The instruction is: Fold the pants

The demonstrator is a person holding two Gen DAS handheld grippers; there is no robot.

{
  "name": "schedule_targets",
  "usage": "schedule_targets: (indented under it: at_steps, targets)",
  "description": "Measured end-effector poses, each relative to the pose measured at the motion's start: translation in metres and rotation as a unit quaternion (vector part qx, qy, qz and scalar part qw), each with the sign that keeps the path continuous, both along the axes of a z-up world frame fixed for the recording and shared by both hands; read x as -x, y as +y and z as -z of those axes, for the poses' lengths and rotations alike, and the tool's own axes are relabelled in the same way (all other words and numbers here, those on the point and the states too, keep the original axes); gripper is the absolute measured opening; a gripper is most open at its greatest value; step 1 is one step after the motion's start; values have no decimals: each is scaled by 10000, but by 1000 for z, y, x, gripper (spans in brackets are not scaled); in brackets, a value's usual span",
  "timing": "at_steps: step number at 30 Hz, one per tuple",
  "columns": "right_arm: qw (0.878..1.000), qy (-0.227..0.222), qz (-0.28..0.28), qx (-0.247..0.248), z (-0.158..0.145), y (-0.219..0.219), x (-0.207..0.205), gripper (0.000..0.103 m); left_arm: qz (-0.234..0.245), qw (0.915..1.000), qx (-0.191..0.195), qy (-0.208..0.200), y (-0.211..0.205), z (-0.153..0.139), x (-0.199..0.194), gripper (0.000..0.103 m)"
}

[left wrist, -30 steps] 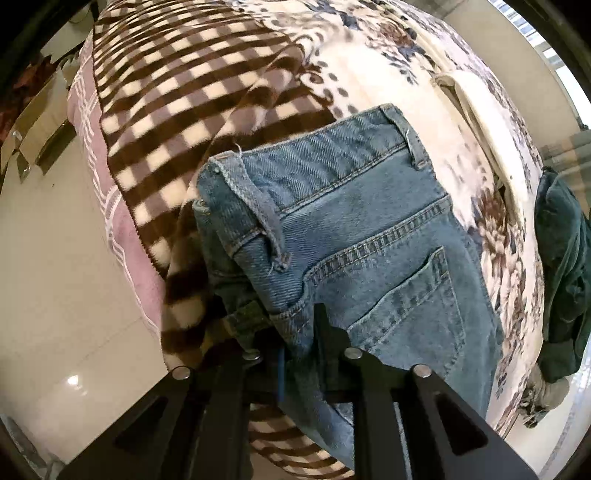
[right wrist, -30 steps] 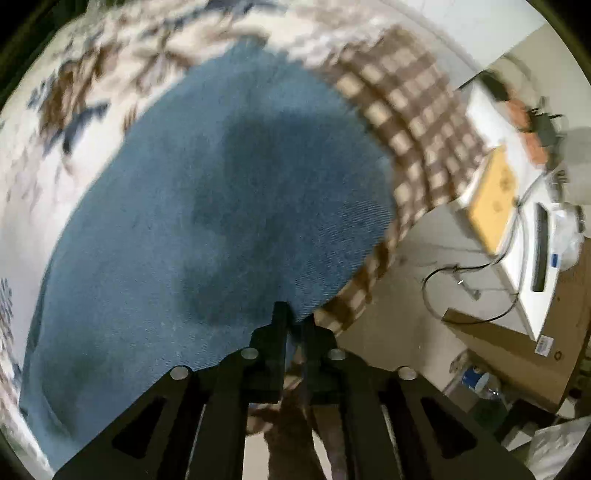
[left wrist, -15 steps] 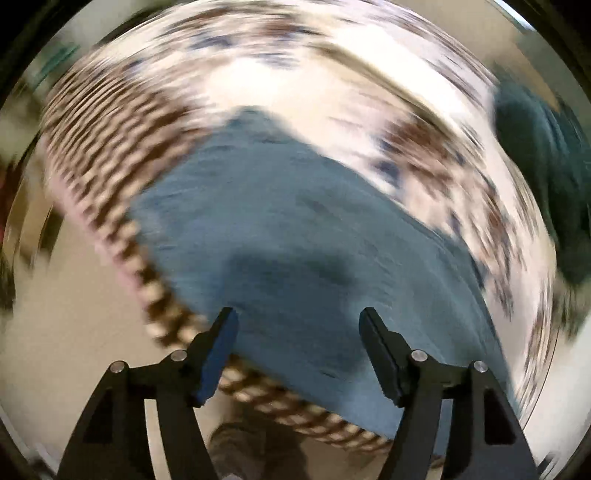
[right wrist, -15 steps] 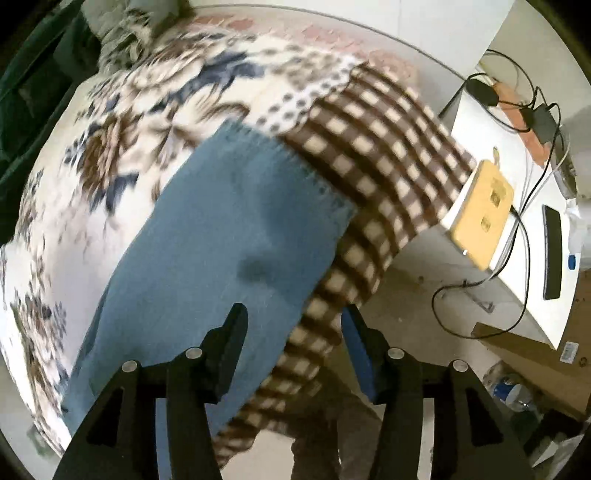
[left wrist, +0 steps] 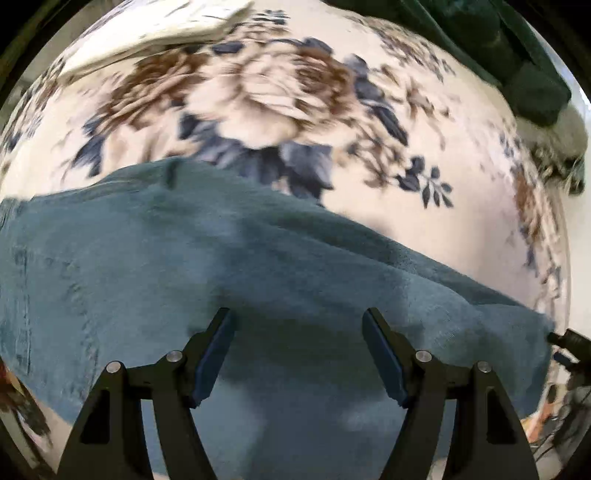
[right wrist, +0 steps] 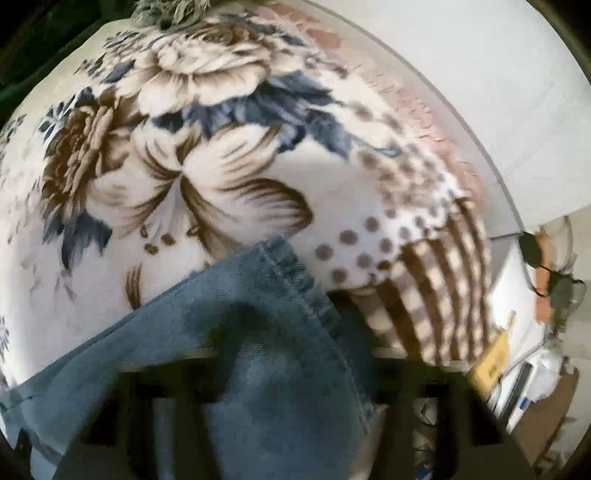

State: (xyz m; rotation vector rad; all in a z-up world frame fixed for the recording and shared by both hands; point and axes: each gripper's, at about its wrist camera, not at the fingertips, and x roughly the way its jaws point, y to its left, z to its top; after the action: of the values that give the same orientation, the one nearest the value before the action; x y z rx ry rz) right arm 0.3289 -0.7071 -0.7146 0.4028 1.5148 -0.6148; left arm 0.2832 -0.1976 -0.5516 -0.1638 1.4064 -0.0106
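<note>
The blue jeans (left wrist: 229,258) lie flat across a floral bedspread (left wrist: 273,96). In the left wrist view my left gripper (left wrist: 297,354) is open and empty, its fingers spread wide just above the denim. In the right wrist view the jeans (right wrist: 266,354) end in a hemmed corner near the checked border. My right gripper (right wrist: 280,373) is heavily blurred; its fingers look spread apart over the denim, with nothing between them.
A dark green garment (left wrist: 509,48) lies at the far right of the bed. A cream pillow (left wrist: 155,33) sits at the far left. Beside the bed stands a white desk (right wrist: 517,332) with a yellow item, cables and a cardboard box.
Both grippers let go of the jeans and opened wide. Both cameras swung toward the middle of the bed; the jeans now lie spread flat.
</note>
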Motion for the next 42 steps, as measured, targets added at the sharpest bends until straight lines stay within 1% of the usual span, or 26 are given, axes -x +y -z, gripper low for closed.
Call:
schedule_targets:
  at_steps: [1, 3, 4, 6, 8, 9, 10, 11, 12, 13, 14, 15, 16, 17, 20, 22, 26, 27, 28, 29, 31, 33, 37, 39, 40, 42]
  targets:
    - [9999, -70, -118, -10, -1, 2, -1, 10, 5, 10000, -70, 35, -3, 6, -2, 70]
    - [9978, -275, -525, 311, -15, 10, -1, 8, -42, 9997, -150, 161, -4, 16, -4, 70]
    - [9949, -542, -649, 550, -29, 13, 4, 8, -98, 9997, -151, 187, -2, 19, -4, 70]
    - [9932, -701, -632, 686, -34, 8, 12, 8, -219, 9994, -144, 242, 3, 26, -5, 70]
    - [9953, -431, -712, 505, -19, 5, 15, 9, -377, 9990, -15, 255, 10, 32, -6, 71]
    - [9947, -24, -954, 379, -4, 7, 12, 10, -400, 9989, 21, 252, 12, 34, -5, 72]
    - [9933, 195, -1084, 342, 1, 9, 9, 16, -381, 9989, 45, 255, 13, 36, -6, 76]
    - [9927, 336, -1117, 319, 0, 11, 7, 23, -327, 9990, 154, 256, 13, 39, -6, 89]
    - [9936, 351, -1057, 203, -5, 10, 5, 25, -245, 9989, 330, 246, 12, 42, -8, 98]
    - [9952, 201, -961, 38, -14, 9, 4, 32, -136, 9988, 412, 246, 8, 46, -10, 103]
    - [9962, -35, -861, -144, -28, 11, 1, 42, -62, 9991, 304, 304, 5, 50, -11, 103]
    - [9951, -311, -860, -384, -41, 18, -2, 46, 4, 9992, 202, 341, 3, 52, -11, 103]
    - [9911, -531, -1014, -681, -50, 31, -8, 53, 43, 9994, 77, 336, -1, 53, -11, 103]
    - [9853, -616, -1263, -973, -54, 46, -16, 54, 41, 9996, -43, 268, -4, 54, -10, 103]
    - [9606, -494, -2239, -1570, -47, 102, -41, 54, 56, 9997, -191, 143, -8, 56, -6, 103]
    - [9394, -246, -2994, -1653, -31, 149, -60, 54, 47, 9996, -182, 194, -12, 54, -6, 103]
    - [9118, 249, -3778, -1588, -1, 205, -74, 54, -46, 9994, -25, 354, -13, 44, -19, 103]
    - [9054, 352, -3981, -1433, 6, 214, -74, 54, -64, 9993, -17, 367, -11, 44, -21, 103]
    - [9043, 288, -4125, -1066, 10, 220, -74, 53, -60, 9992, -35, 394, -11, 44, -25, 103]
    - [9084, 202, -4081, -889, 11, 220, -74, 53, -41, 9991, -83, 424, -10, 44, -29, 103]
    - [9307, -25, -3568, -813, 15, 206, -78, 48, -12, 9988, -204, 451, -15, 47, -37, 103]
    - [9454, -181, -3163, -767, 16, 193, -79, 45, -92, 9986, -221, 465, -15, 50, -43, 103]
    - [9635, -464, -2472, -919, 0, 166, -65, 46, -296, 9979, -115, 558, -9, 49, -58, 103]
    - [9727, -813, -1821, -1184, -26, 137, -37, 60, -351, 9976, -1, 598, -2, 38, -61, 103]
    - [9747, -1004, -1506, -1308, -35, 122, -22, 71, -366, 9977, 46, 563, 1, 30, -63, 103]
    - [9773, -1331, -678, -1501, -54, 83, 19, 73, -318, 9985, 155, 428, 1, 10, -60, 103]
